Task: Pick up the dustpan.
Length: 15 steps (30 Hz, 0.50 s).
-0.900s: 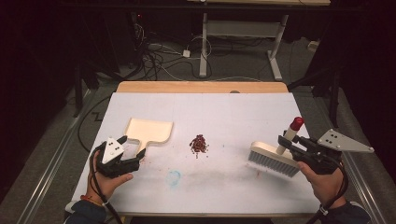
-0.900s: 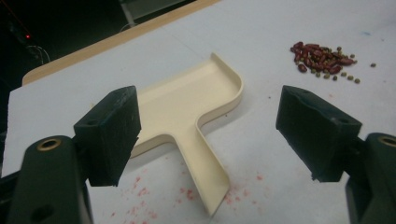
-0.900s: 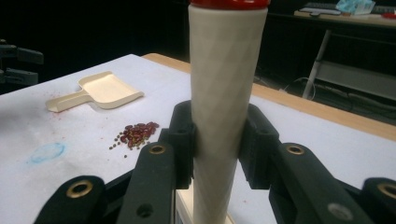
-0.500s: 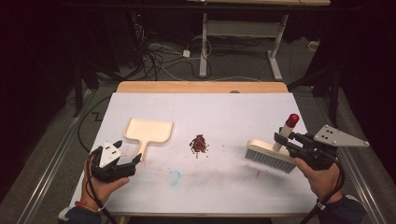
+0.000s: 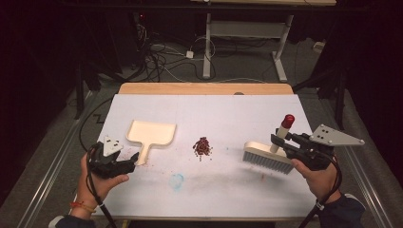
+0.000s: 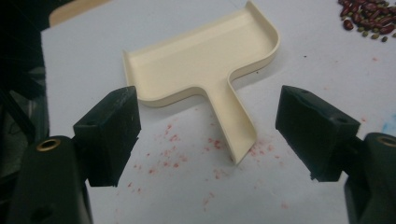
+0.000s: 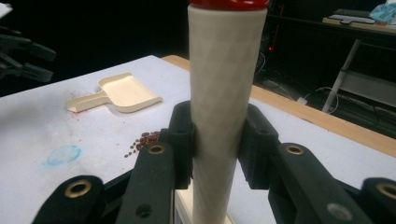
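On the white bench [image 5: 209, 190], the right gripper [image 5: 280, 141] clamps the upright handle of the brush [image 5: 267, 159], keeping its bristles down, likely so they can push the small pile of beans [image 5: 202, 146] toward the dustpan [image 5: 151, 134]. The left gripper [image 5: 133, 158] stands wide with the dustpan's handle tip lying flat between its jaws, apparently untouched, ready for a grip. The dustpan's open mouth seems to face away from the beans, though the angle makes that uncertain.
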Tool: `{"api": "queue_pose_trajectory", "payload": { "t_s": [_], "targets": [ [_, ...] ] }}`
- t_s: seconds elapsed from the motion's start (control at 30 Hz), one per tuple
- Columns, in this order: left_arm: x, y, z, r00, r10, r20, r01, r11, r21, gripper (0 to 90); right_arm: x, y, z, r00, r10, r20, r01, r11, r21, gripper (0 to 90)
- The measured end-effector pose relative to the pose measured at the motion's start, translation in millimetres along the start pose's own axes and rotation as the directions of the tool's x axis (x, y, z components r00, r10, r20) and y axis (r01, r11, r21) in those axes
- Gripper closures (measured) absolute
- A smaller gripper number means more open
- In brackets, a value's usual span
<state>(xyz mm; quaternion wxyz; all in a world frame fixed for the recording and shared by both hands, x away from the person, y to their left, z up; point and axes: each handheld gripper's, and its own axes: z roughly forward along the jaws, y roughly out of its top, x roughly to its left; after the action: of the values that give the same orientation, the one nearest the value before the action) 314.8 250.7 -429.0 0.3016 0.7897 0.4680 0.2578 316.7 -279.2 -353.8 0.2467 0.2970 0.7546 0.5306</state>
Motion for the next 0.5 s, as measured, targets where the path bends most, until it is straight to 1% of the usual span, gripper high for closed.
{"api": "queue_pose_trajectory", "payload": {
  "t_s": [0.03, 0.07, 0.13, 0.17, 0.2, 0.27, 0.3, 0.33, 0.37, 0.4, 0.47, 0.5],
  "targets": [
    [1.1, 0.9, 4.9, 0.9999, -0.006, 0.009, 0.006, 0.9999, 0.014, 22.3, 0.6, 0.1, 0.4, 1.0, -0.001, 0.004, 0.001, 1.0, -0.001, 69.5],
    [2.5, 2.3, 13.5, 0.9996, -0.016, 0.024, 0.015, 0.999, 0.042, 22.3, 1.1, 0.4, 0.6, 0.9999, 0.0, 0.012, 0.001, 1.0, -0.002, 69.5],
    [3.9, 4.4, 27.3, 0.9977, -0.033, 0.06, 0.028, 0.9965, 0.079, 22.4, 3.2, 2.1, 1.2, 0.9997, -0.01, 0.023, 0.01, 1.0, -0.007, 69.5],
    [3.9, 5.6, 34.5, 0.9975, -0.034, 0.061, 0.028, 0.9944, 0.102, 22.3, 4.2, 2.7, 1.4, 0.9997, -0.011, 0.023, 0.011, 1.0, -0.009, 69.5],
    [3.9, 6.2, 39.6, 0.9972, -0.037, 0.065, 0.03, 0.9932, 0.112, 22.3, 5.1, 3.1, 1.7, 0.9997, -0.014, 0.021, 0.014, 1.0, -0.009, 69.5],
    [4.7, 7.4, 52.1, 0.9945, -0.061, 0.085, 0.049, 0.9896, 0.135, 23.0, 6.3, 3.3, 1.8, 0.9996, -0.017, 0.02, 0.018, 1.0, -0.011, 69.5],
    [4.7, 7.7, 58.0, 0.9946, -0.072, 0.074, 0.061, 0.9881, 0.141, 24.9, 6.6, 3.3, 1.7, 0.9996, -0.018, 0.022, 0.019, 1.0, -0.013, 69.5],
    [4.7, 7.7, 58.0, 0.9946, -0.072, 0.074, 0.061, 0.9881, 0.141, 29.1, 6.6, 3.3, 1.7, 0.9996, -0.018, 0.022, 0.019, 1.0, -0.013, 69.5],
    [4.5, 7.0, 65.7, 0.9895, -0.107, 0.098, 0.09, 0.9831, 0.159, 33.0, 6.5, 3.3, 1.4, 0.9994, -0.021, 0.027, 0.022, 1.0, -0.016, 69.6],
    [3.2, 6.6, 68.0, 0.9888, -0.116, 0.094, 0.099, 0.9811, 0.166, 33.9, 6.3, 3.3, 1.4, 0.9995, -0.018, 0.026, 0.019, 1.0, -0.018, 69.6],
    [-0.4, 6.0, 73.6, 0.99, -0.114, 0.082, 0.097, 0.9766, 0.192, 36.4, 6.4, 3.3, 1.1, 0.9995, -0.015, 0.028, 0.016, 1.0, -0.022, 69.6],
    [-1.7, 5.7, 76.3, 0.9896, -0.121, 0.078, 0.103, 0.9741, 0.201, 36.4, 6.8, 3.1, 1.2, 0.9994, -0.017, 0.029, 0.018, 1.0, -0.026, 69.6]
  ]
}}
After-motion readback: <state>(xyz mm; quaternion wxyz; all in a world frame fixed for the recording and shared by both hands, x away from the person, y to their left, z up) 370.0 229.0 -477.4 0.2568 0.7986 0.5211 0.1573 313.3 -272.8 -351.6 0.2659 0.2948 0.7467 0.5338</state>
